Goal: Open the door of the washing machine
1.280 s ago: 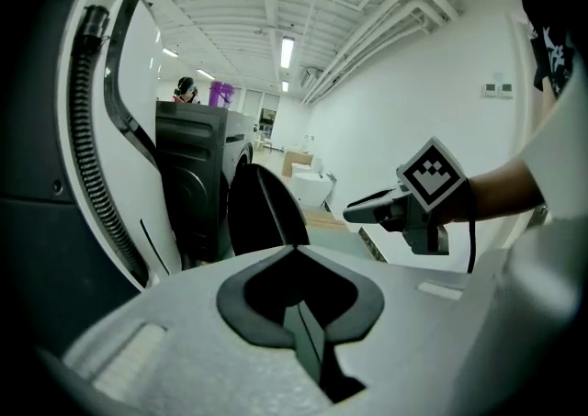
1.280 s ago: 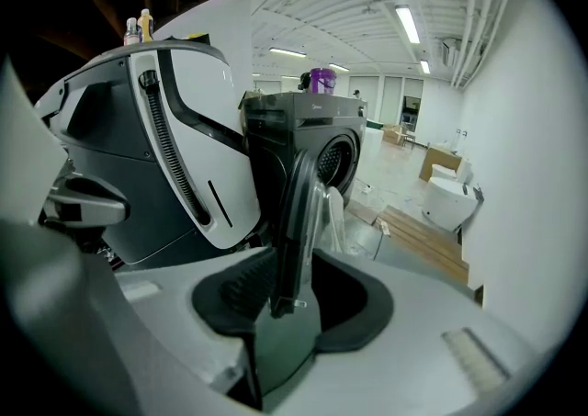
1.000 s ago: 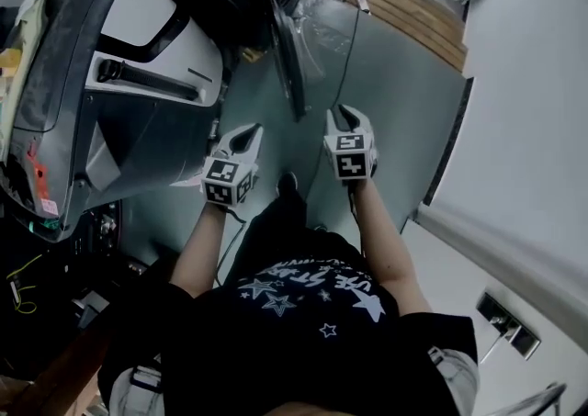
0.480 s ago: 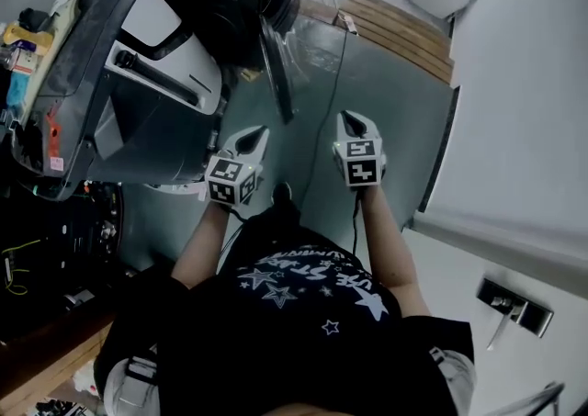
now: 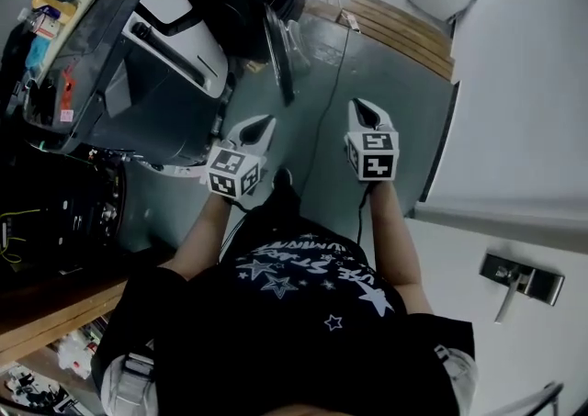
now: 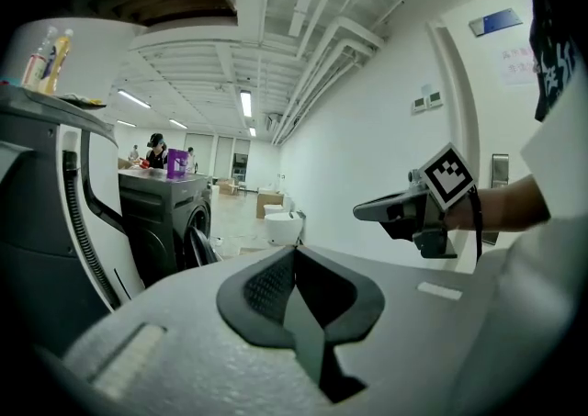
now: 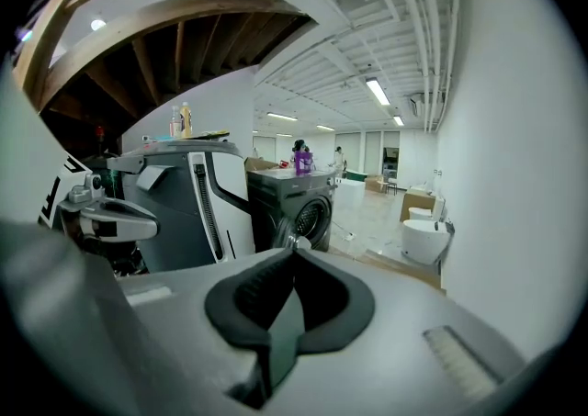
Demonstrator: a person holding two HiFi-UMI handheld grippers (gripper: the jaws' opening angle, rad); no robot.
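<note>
Right gripper (image 7: 294,253): jaws pressed together, nothing between them. Left gripper (image 6: 295,253): the same, closed and empty. Both are held side by side in front of the person's body, apart from each other and touching nothing. This reads as an idle carry, not a reach.

Ahead of both tips and well apart from them stands the dark washing machine (image 7: 303,203). Its door (image 5: 277,54) is swung out from the drum front, edge-on toward the grippers.

Judgement: the door looks already open, which would explain closed tools kept clear of its swing.

Bare floor (image 5: 386,84) lies between tips and door. A large grey machine (image 5: 156,56) flanks the left gripper's outer side.
</note>
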